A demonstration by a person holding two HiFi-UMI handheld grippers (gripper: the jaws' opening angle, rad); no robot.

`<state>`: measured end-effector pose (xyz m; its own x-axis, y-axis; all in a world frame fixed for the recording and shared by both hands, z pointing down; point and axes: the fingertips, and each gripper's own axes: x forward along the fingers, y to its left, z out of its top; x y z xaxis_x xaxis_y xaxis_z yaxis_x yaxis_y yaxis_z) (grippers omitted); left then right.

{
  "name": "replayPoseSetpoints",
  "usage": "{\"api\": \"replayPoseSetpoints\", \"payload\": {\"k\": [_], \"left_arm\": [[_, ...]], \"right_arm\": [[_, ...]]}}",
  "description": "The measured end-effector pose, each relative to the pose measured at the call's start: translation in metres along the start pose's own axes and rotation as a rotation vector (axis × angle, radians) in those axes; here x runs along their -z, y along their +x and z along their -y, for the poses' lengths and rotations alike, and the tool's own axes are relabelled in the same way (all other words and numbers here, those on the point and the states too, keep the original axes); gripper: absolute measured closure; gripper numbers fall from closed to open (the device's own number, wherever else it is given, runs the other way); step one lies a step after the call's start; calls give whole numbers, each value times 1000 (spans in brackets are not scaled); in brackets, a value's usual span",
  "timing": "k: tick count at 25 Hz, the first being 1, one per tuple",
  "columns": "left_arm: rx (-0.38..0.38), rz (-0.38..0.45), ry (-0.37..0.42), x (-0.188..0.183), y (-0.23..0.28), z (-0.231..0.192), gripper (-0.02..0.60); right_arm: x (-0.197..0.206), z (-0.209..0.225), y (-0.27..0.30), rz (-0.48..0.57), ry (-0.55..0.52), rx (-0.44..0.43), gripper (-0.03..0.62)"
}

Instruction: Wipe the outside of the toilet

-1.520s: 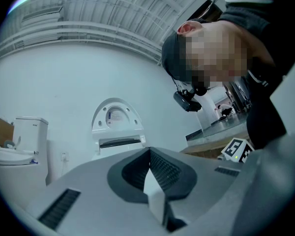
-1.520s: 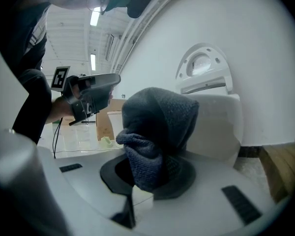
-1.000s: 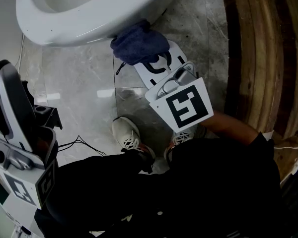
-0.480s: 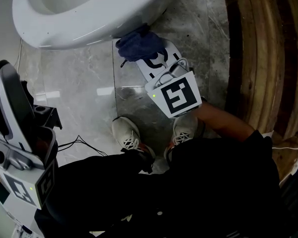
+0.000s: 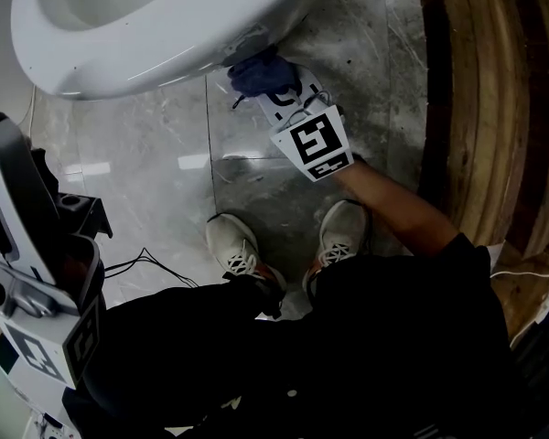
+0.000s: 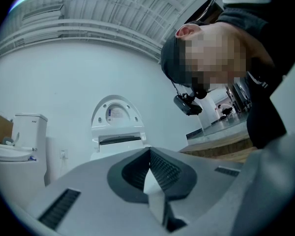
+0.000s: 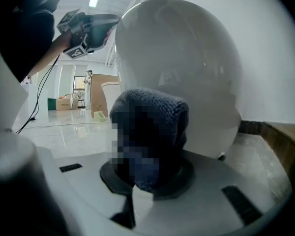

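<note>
The white toilet [image 5: 156, 35] fills the top left of the head view. Its bowl's outer wall [image 7: 182, 68] looms close in the right gripper view. My right gripper [image 5: 276, 97] is shut on a dark blue cloth [image 5: 261, 73], which is pressed against the underside of the bowl near the floor. The cloth [image 7: 150, 127] bulges out between the jaws, right against the white wall. At the lower left of the head view my left gripper [image 5: 9, 208] is held up, away from the toilet. Its jaws [image 6: 150, 168] are shut with nothing between them.
A grey marble floor [image 5: 156, 190] lies under the toilet. A curved wooden step [image 5: 485, 99] runs down the right side. My two shoes [image 5: 242, 250] stand on the floor below the right gripper, and a thin black cable [image 5: 133, 263] trails at the left. Other toilets [image 6: 115, 127] stand along a far white wall.
My right gripper has moved up and away with the cloth, from the open floor in under the bowl's lower edge. The left gripper has stayed put.
</note>
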<state>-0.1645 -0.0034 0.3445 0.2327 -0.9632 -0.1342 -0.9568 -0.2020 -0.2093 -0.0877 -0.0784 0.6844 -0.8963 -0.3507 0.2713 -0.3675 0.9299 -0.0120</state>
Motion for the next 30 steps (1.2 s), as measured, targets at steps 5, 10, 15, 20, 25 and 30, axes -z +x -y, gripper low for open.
{"api": "replayPoseSetpoints", "payload": {"k": [5, 10, 15, 20, 25, 30], "left_arm": [[-3, -2, 1, 0, -3, -1, 571], [-4, 2, -3, -2, -2, -1, 571], [8, 16, -36, -1, 6, 2, 571], [10, -5, -34, 9, -23, -5, 571], [-9, 0, -12, -1, 1, -2, 571], [-3, -1, -23, -1, 1, -1, 571]], "right_arm": [[27, 2, 13, -70, 32, -15, 551], [54, 6, 24, -163, 75, -22, 551], [73, 6, 33, -239, 120, -36, 551], [90, 5, 37, -284, 146, -53, 551], [92, 5, 35, -275, 141, -47, 551], [84, 1, 23, -285, 126, -60, 551]]}}
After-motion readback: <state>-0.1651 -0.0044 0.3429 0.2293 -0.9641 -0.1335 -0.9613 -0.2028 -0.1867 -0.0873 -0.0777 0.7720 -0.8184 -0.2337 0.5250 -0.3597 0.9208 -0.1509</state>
